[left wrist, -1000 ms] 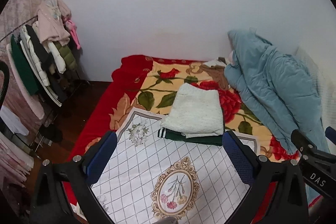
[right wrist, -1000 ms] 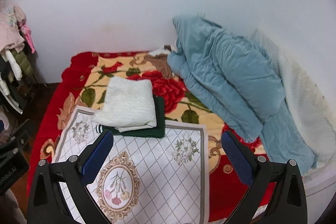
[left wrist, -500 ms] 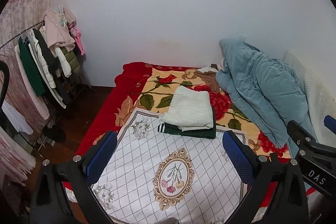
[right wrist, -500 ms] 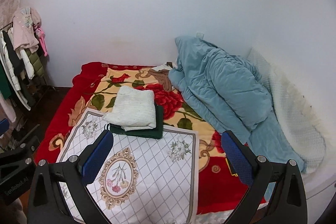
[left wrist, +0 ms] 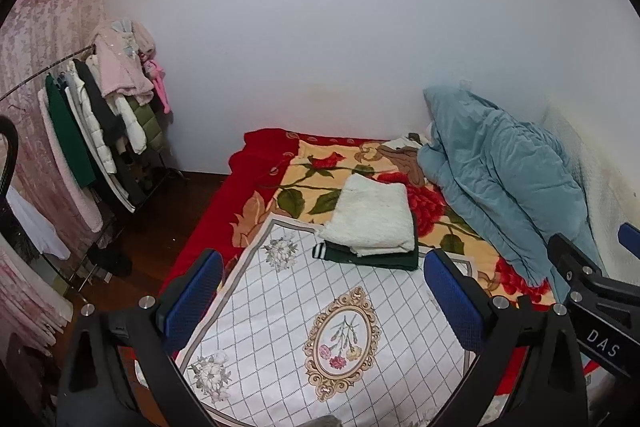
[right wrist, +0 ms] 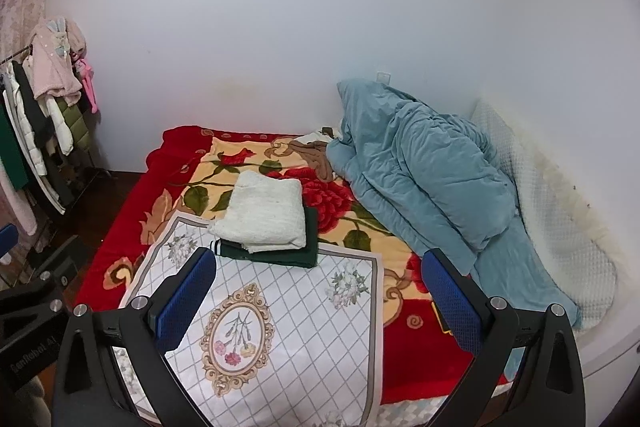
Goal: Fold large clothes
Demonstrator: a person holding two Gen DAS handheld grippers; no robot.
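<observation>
A folded white fluffy garment [left wrist: 372,217] lies on a folded dark green garment [left wrist: 380,259] on the bed; the stack also shows in the right wrist view [right wrist: 266,217], the green one beneath [right wrist: 288,255]. Both rest at the far edge of a white checked cloth [left wrist: 320,327] with flower prints, also seen in the right wrist view [right wrist: 288,327]. My left gripper [left wrist: 320,303] is open and empty, held well back above the cloth. My right gripper [right wrist: 316,301] is open and empty, likewise held back from the stack.
A red floral blanket [left wrist: 256,187] covers the bed. A crumpled blue quilt [left wrist: 500,179] lies at the right by the wall, and shows in the right wrist view [right wrist: 428,179]. A clothes rack [left wrist: 92,131] with hanging garments stands at the left. Dark floor [left wrist: 160,227] lies between.
Both grippers have pulled back and up from the bed, so the stack looks smaller and more of the room shows. Both stay open. The folded stack has not moved.
</observation>
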